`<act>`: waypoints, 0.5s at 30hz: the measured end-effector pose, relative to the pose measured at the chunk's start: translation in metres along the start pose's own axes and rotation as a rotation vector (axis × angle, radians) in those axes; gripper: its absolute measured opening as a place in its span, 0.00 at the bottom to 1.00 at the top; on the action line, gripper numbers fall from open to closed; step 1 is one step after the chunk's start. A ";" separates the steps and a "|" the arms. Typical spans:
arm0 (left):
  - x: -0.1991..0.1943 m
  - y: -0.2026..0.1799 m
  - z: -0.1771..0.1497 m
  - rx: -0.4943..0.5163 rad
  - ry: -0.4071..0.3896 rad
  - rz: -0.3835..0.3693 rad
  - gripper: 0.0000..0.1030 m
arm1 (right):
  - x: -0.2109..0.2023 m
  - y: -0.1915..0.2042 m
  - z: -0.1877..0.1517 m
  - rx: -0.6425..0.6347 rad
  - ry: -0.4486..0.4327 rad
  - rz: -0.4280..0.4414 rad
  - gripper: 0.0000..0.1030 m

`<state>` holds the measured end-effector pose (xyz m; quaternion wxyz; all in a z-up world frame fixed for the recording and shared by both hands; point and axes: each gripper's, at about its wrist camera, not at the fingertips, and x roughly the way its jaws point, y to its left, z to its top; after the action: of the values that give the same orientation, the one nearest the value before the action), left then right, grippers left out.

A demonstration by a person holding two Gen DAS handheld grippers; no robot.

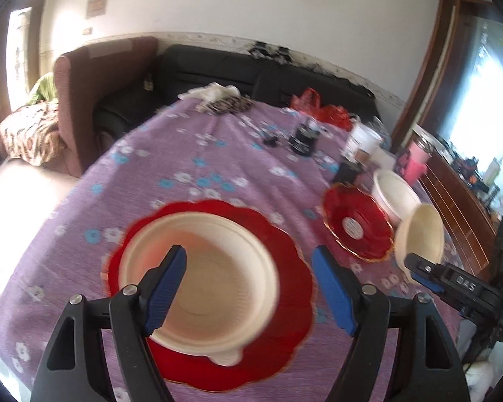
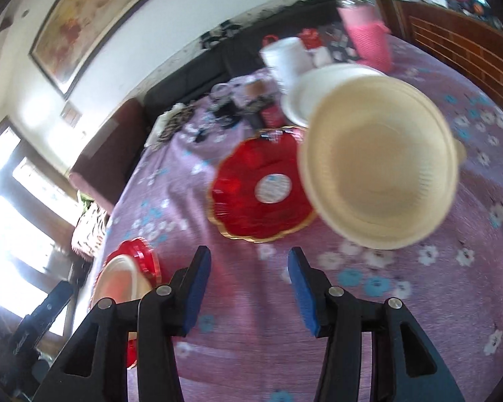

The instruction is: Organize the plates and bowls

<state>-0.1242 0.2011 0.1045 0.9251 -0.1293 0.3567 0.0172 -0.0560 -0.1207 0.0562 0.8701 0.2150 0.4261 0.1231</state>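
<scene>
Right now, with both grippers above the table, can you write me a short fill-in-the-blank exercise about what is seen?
1. The cream bowl below the left gripper sits on a red ____.
2. The flowered tablecloth is ____ in colour.
3. Nothing is between the fingers of the right gripper, so it is ____.

Missing words: plate; purple; open.
</scene>
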 end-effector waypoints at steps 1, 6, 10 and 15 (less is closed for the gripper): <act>0.003 -0.006 -0.002 0.005 0.015 -0.018 0.74 | 0.003 -0.009 0.002 0.024 0.004 -0.008 0.50; 0.010 -0.020 -0.007 0.012 0.033 -0.042 0.74 | 0.027 -0.033 0.008 0.103 0.050 -0.021 0.50; 0.002 -0.004 -0.004 -0.062 -0.006 -0.049 0.74 | 0.047 -0.042 0.010 0.187 0.075 0.006 0.50; -0.005 0.012 0.000 -0.112 -0.023 -0.045 0.74 | 0.067 -0.042 0.014 0.317 0.028 -0.010 0.51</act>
<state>-0.1294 0.2133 0.1052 0.9205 -0.1888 0.3416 0.0176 -0.0028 -0.1341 -0.0026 0.8198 0.3460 0.4532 0.0530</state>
